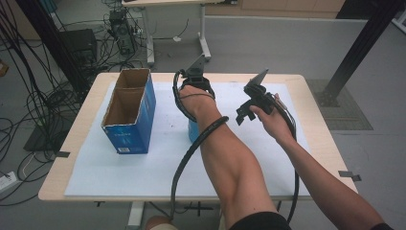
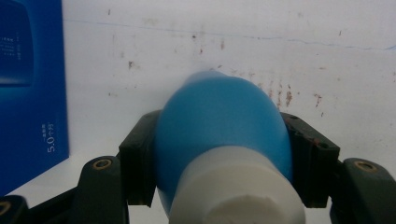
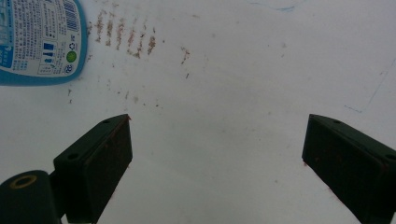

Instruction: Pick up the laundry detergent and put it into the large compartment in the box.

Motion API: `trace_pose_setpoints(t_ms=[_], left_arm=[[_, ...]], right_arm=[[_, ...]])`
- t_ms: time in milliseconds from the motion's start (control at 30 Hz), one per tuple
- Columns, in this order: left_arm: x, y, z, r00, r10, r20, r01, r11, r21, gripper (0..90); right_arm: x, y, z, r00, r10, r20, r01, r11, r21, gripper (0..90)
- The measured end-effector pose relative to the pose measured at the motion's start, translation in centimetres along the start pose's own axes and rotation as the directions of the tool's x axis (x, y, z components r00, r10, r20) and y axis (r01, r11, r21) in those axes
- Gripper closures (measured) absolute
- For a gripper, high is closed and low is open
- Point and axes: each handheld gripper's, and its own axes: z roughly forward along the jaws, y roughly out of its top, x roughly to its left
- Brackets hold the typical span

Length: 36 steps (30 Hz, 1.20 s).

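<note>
Between the left claw [image 2: 219,172] pads, a blue bottle [image 2: 224,135] is pinched near the counter [image 1: 268,158] centre; right claw [image 3: 217,158] spread, right of it; blue carton [image 1: 129,112] left.

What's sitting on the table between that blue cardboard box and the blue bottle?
Nothing: in the high view, only bare white mat separates the blue cardboard box from the blue bottle, which the left gripper clamps.

The blue box [image 2: 28,93] reads "5.0" on its side.
</note>
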Motion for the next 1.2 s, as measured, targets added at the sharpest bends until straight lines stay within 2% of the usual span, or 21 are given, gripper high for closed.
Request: trace_pose_setpoints(t_ms=[233,367,567,767,933,1200], left_arm=[[0.0,0.0,0.0,1.0,0.009,0.001,-0.009,1.0,0.0,37.5],[-0.1,0.2,-0.1,0.9996,0.03,-0.002,-0.03,0.9995,0.007,37.5],[0.0,0.5,-1.2,0.9982,0.06,0.002,-0.06,0.998,0.016,37.5],[-0.1,0.7,-3.7,0.9944,0.105,-0.002,-0.105,0.9944,0.008,37.5],[0.0,0.5,-6.6,0.9866,0.162,-0.016,-0.162,0.9867,-0.003,37.5],[1.4,0.3,-10.9,0.9815,0.191,-0.012,-0.191,0.9814,-0.017,37.5]], right_arm=[[0.0,0.0,0.0,1.0,0.0,0.0,0.0,1.0,-0.001,8.1],[-0.1,0.0,0.0,1.0,0.0,-0.001,0.0,1.0,-0.002,8.1],[-0.1,-0.2,-0.1,1.0,0.002,0.003,-0.002,1.0,-0.006,8.1],[-0.1,-0.3,-0.3,1.0,0.007,0.0,-0.007,0.9999,-0.008,8.1],[-0.2,-0.5,-0.5,0.9999,0.01,0.001,-0.01,0.9999,-0.012,8.1],[-0.2,-0.9,-1.1,0.9999,0.016,0.0,-0.016,0.9996,-0.022,7.9]])
